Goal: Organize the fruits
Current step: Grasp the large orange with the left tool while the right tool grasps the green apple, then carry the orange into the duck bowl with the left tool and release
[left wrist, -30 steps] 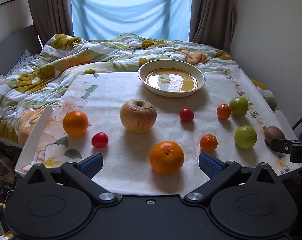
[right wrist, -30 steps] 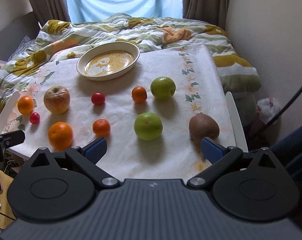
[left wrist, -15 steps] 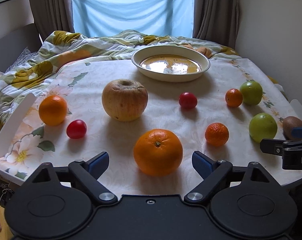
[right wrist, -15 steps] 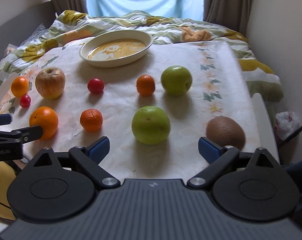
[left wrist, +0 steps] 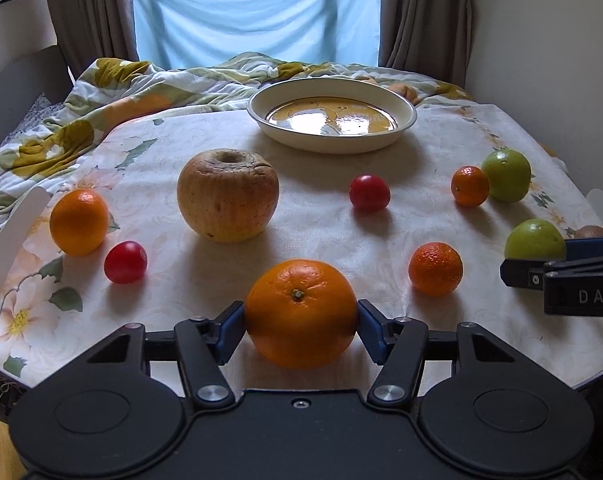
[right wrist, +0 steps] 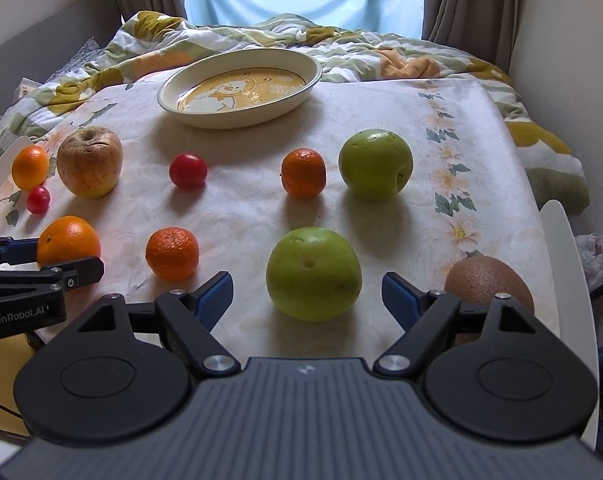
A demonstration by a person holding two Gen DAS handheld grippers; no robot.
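Observation:
A large orange [left wrist: 300, 312] sits at the near edge of the flowered tablecloth. My left gripper [left wrist: 301, 322] is closing on it, and both blue pads touch its sides. A green apple [right wrist: 313, 273] lies between the fingers of my right gripper [right wrist: 307, 292], whose jaws are closing, with a gap still showing on each side. A cream plate [left wrist: 333, 142] with a yellow bear picture stands empty at the far middle. In the right wrist view, the left gripper [right wrist: 41, 260] shows at the left edge around the large orange [right wrist: 68, 240].
On the cloth lie a yellowish apple [left wrist: 227, 194], an orange [left wrist: 78, 221], two red tomatoes [left wrist: 125, 261] [left wrist: 369, 193], two mandarins [left wrist: 435, 268] [left wrist: 469, 185], a second green apple [right wrist: 375, 163] and a kiwi [right wrist: 487, 282]. A rumpled quilt [right wrist: 261, 36] lies behind.
Both grippers came down and forward to the table's near edge. The left jaws closed in onto the large orange. The right jaws narrowed slightly around the near green apple.

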